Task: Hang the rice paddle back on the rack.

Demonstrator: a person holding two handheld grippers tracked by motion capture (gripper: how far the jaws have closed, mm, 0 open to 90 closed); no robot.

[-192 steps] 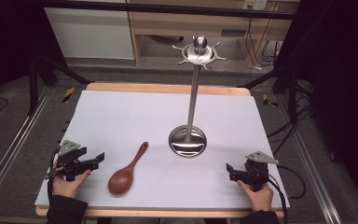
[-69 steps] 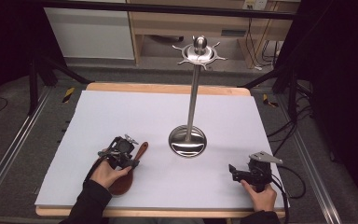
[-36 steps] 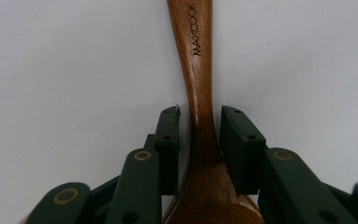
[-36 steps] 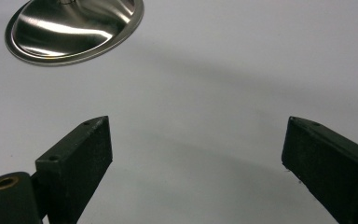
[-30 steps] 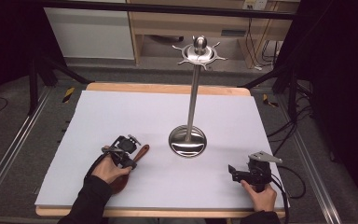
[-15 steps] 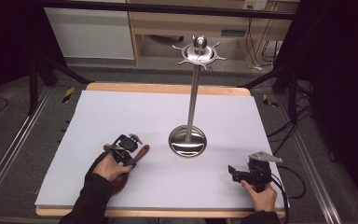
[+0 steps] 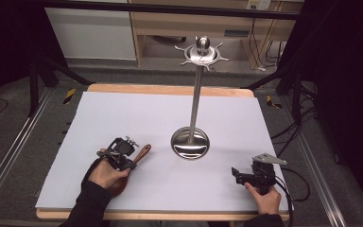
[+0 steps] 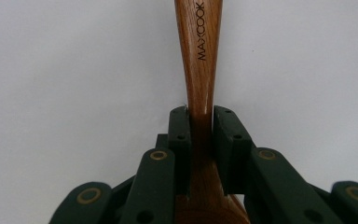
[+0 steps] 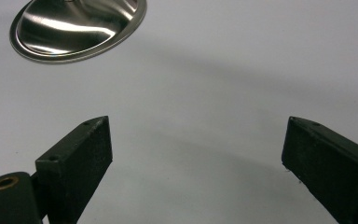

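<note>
A brown wooden spoon (image 7: 141, 154) lies on the white table cover, its handle pointing up and right toward the stand. My left gripper (image 7: 128, 160) is shut on the spoon's neck; in the left gripper view both jaws press the wood of the spoon (image 8: 200, 70), and the handle marked MAXCOOK runs away from me. The bowl end is mostly hidden under the hand. A steel utensil stand (image 7: 190, 142) with a round base and a hooked crown rises mid-table. My right gripper (image 7: 237, 174) rests open near the front right, with bare cover between its jaws (image 9: 196, 154).
The stand's shiny base (image 9: 74, 25) lies ahead and left of the right gripper. The wooden table edge (image 7: 170, 89) borders the white cover at the back. Metal rails and cables run along both sides of the table.
The left gripper travelled from the front left corner to the spoon and closed on its neck. Over the last second it barely moved. The right gripper stayed put.
</note>
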